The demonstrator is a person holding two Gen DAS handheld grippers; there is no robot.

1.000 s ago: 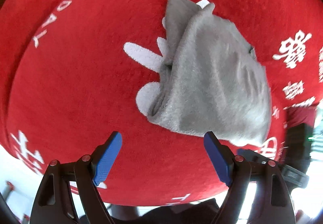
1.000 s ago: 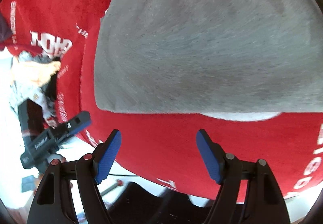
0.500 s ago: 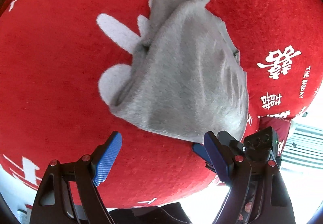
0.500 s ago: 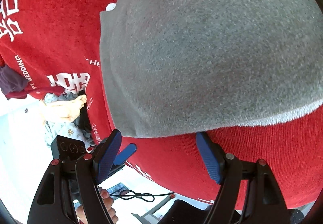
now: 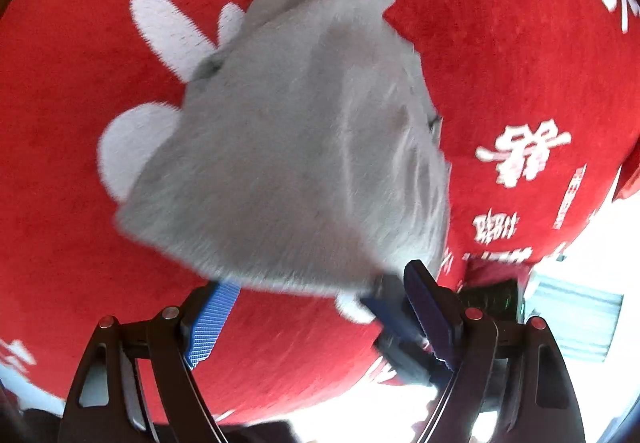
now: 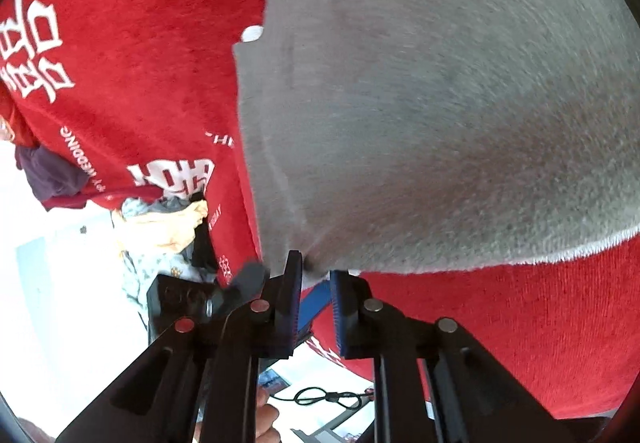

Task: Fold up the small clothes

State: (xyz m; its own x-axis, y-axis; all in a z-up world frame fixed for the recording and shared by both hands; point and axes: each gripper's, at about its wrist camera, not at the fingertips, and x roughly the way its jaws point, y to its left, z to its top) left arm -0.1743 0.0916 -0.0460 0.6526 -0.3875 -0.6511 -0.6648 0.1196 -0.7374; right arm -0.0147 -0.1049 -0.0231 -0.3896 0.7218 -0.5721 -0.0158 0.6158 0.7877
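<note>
My right tongs [image 6: 316, 297] stand narrowed, pinching the near corner of the grey garment [image 6: 440, 103]; a small gap shows lower between the pads. My left tongs [image 5: 316, 307] are wide, their tips at the garment's [image 5: 304, 147] near hem, gripping nothing. The garment lies flat on the red cloth [image 5: 500, 43] covering the counter, directly ahead of both tongs, its long axis running away from the left. Judged: the right side leads the fold; the left must close first.
</note>
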